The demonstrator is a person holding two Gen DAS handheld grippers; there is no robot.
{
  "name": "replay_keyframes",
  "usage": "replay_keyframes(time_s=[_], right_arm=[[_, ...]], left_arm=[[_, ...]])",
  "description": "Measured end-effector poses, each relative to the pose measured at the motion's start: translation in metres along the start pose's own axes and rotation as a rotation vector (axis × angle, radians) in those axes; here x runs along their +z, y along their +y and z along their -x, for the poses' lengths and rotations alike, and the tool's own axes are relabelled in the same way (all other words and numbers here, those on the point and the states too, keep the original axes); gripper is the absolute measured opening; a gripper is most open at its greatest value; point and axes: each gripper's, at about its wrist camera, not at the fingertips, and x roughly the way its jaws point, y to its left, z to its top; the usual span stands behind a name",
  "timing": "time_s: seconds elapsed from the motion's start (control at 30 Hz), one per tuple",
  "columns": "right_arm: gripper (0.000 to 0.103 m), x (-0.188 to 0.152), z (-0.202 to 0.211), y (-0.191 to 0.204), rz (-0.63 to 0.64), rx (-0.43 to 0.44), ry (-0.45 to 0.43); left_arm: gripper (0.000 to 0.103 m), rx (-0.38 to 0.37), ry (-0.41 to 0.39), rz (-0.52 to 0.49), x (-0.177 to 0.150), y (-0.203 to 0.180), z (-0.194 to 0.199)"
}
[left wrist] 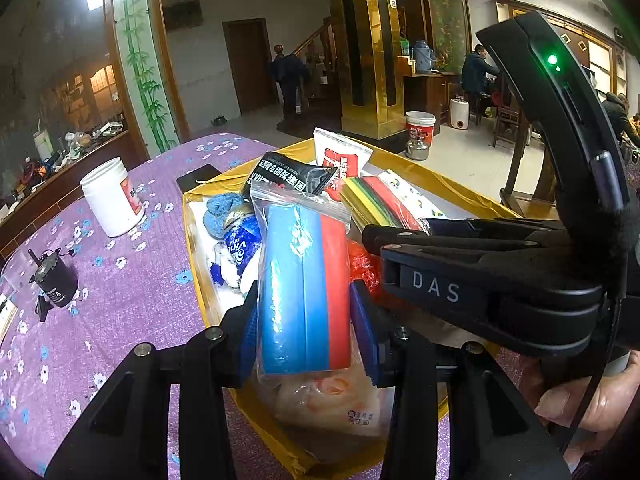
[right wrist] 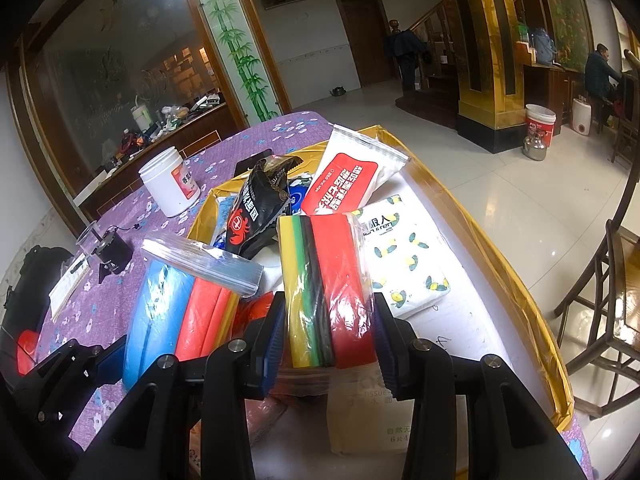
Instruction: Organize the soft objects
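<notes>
My left gripper (left wrist: 306,320) is shut on a clear zip bag of blue and red foam (left wrist: 304,280), held above the gold-rimmed tray (left wrist: 460,186); this bag also shows at the left of the right wrist view (right wrist: 180,300). My right gripper (right wrist: 328,340) is shut on a zip bag of yellow, green, black and red foam sheets (right wrist: 324,280), which shows in the left wrist view (left wrist: 380,200) past the right gripper's black body (left wrist: 480,280). In the tray lie a black snack pack (right wrist: 260,208), a red-and-white wipes pack (right wrist: 352,176) and a lemon-print tissue pack (right wrist: 404,256).
The tray sits on a purple flowered tablecloth (left wrist: 120,300). A white tub (left wrist: 114,198) and a small black device (left wrist: 56,280) stand to the left. A blue cloth (left wrist: 222,210) and a blue tissue pack (left wrist: 240,244) lie at the tray's left. Wooden chairs (right wrist: 600,300) stand right.
</notes>
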Motion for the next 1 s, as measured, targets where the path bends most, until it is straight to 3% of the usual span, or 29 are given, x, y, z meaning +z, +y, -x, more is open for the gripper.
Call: replay_keyframes(time_s=[0.47,0.63,0.83,1.0], right_arm=[[0.048,-0.001,0.003,0.001,-0.002,0.005,-0.001],[0.062,0.001,0.012,0.003,0.008,0.006,-0.021],[0.069,0.003,0.031,-0.001,0.005,0.0,-0.055],[0.076,-0.004,0.057,-0.008,0.007,-0.02,-0.106]], left_arm=[[0.042,0.002,-0.002,-0.001,0.0,0.0,0.002],[0.072,0.005,-0.022,-0.001,0.0,0.001,0.008],[0.081,-0.016,-0.04,0.009,0.0,0.005,0.022],[0.081,-0.005,-0.058,0.028,-0.013,0.011,0.044]])
